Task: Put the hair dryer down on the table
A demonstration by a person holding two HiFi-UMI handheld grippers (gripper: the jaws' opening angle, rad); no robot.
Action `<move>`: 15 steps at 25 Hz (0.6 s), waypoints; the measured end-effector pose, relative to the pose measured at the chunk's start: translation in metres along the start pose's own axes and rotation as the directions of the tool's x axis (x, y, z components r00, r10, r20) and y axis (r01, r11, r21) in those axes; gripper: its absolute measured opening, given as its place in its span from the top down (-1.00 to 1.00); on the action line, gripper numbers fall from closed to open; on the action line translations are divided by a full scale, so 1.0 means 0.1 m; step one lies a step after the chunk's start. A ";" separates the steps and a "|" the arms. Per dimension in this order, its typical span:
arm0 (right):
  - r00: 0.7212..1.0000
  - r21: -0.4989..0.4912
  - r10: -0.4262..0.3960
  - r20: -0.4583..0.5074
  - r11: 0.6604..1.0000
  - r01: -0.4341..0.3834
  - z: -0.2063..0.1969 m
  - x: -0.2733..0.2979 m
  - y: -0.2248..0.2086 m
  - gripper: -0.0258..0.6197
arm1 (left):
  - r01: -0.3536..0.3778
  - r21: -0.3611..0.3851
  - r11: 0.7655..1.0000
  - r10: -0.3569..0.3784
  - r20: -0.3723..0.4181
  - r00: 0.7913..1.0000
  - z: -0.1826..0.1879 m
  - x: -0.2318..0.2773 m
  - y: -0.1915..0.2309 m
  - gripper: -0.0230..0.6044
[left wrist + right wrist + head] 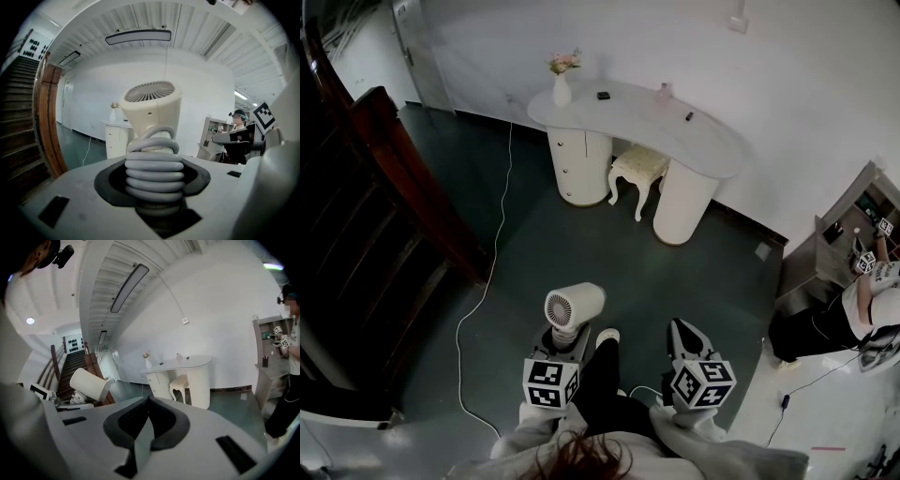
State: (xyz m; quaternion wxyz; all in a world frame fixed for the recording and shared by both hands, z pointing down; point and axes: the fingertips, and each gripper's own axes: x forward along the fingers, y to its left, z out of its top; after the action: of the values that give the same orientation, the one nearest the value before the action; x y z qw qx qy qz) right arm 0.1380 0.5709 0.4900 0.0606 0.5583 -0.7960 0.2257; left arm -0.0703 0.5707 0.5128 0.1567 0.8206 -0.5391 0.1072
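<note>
The cream hair dryer [574,306] stands upright in my left gripper [565,339], its round grille facing the camera. In the left gripper view the dryer [152,110] rises above its handle, which is wound with grey cord [154,176]; the jaws are shut on that wrapped handle. My right gripper [682,330] is held beside it, shut with nothing between its jaws, its dark pads meeting [149,401]. The dryer [89,383] shows at the left of the right gripper view. The white curved table [712,141] stands well ahead, across the dark floor.
A white stool [637,167] is tucked under the table, and a vase of flowers [562,89] and small items sit on top. A wooden staircase [384,216] fills the left. A white cable [487,272] trails over the floor. Another person [862,309] stands by a shelf [848,225] at right.
</note>
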 end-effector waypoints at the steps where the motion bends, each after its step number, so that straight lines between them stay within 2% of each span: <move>1: 1.000 -0.006 0.001 0.001 1.000 -0.001 0.03 0.04 -0.01 0.77 | -0.005 -0.002 1.000 0.005 -0.004 1.000 0.01 0.04 0.03 0.23; 9: 1.000 -0.032 -0.014 0.008 0.999 0.014 0.37 0.46 -0.18 0.77 | -0.036 -0.008 0.999 0.036 -0.005 0.999 0.27 0.50 0.32 0.23; 15: 1.000 -0.049 -0.018 0.017 0.999 0.019 0.70 0.89 -0.29 0.77 | -0.021 -0.009 1.000 0.021 0.010 1.000 0.58 0.96 0.51 0.23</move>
State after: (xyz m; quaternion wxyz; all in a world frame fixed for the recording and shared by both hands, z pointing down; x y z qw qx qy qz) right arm 0.1429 0.4562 0.4674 0.0697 0.5658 -0.7966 0.2011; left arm -0.0785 0.4485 0.4996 0.1566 0.8146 -0.5491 0.1021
